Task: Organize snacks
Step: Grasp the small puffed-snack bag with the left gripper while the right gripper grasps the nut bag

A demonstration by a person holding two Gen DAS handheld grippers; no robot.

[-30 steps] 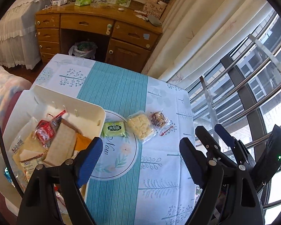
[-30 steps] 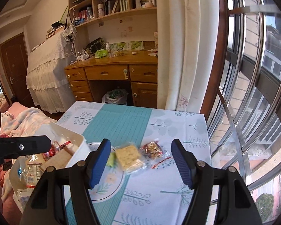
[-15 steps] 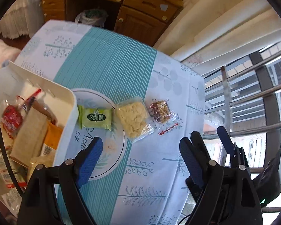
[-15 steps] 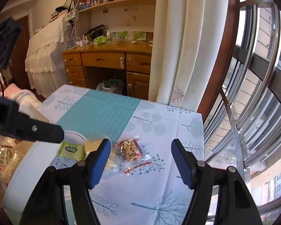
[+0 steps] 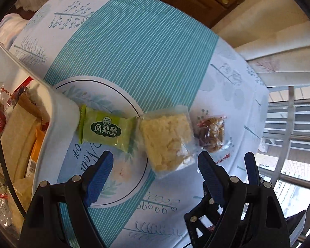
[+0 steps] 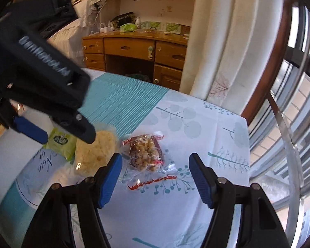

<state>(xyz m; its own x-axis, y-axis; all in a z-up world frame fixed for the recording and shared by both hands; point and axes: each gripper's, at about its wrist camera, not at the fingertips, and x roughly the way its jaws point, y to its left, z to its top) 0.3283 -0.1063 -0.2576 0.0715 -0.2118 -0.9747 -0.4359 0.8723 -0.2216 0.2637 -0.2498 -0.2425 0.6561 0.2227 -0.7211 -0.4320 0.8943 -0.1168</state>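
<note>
Three wrapped snacks lie in a row on the tablecloth: a green pineapple-cake packet [image 5: 105, 129], a pale yellow crumbly square in clear wrap [image 5: 166, 140] and a brown nut cluster in clear wrap [image 5: 211, 134]. My left gripper [image 5: 155, 165] is open and empty, hovering just above and in front of the yellow square. My right gripper [image 6: 155, 169] is open and empty, close above the nut cluster [image 6: 145, 152]. A white box [image 5: 55, 124] at the left holds several packaged snacks. In the right wrist view, the left gripper [image 6: 57, 134] covers part of the green packet [image 6: 61, 142] and yellow square [image 6: 95, 153].
The table wears a white and teal striped cloth [image 5: 134, 51] with a round printed motif. A wooden desk with drawers [image 6: 134, 49] stands beyond the table. Curtains [image 6: 227, 41] and window bars [image 6: 289, 124] are at the right. The right gripper's fingers [image 5: 252, 169] show in the left wrist view.
Both grippers have come down and forward toward the snacks, which now look much larger. The left gripper has moved into the right wrist view. Both stay open.
</note>
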